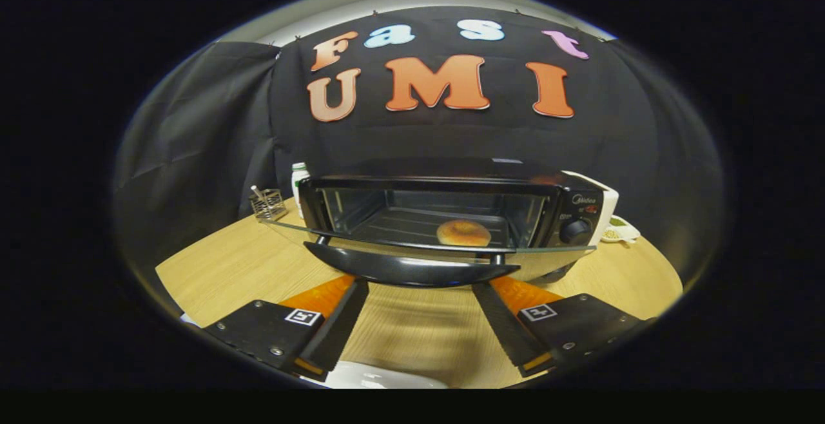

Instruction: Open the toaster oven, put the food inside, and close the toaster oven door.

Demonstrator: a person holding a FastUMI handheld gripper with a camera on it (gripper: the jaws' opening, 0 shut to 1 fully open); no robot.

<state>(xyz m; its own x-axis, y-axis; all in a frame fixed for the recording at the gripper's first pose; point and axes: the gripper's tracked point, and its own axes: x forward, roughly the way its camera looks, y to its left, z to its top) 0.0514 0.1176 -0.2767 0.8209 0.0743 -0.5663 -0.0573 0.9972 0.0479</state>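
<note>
A toaster oven sits on the counter, door open. A bun lies inside. The tongs are spread wide, empty, just before the door handle.

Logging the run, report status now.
Gripper open, empty, just short of door handle. Bun on rack inside oven. Door down, unobstructed.

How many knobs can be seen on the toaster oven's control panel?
1 clear knob, low on the panel right of the open door. Smaller controls above it are too blurred to count. The tool hangs open, empty.
</note>
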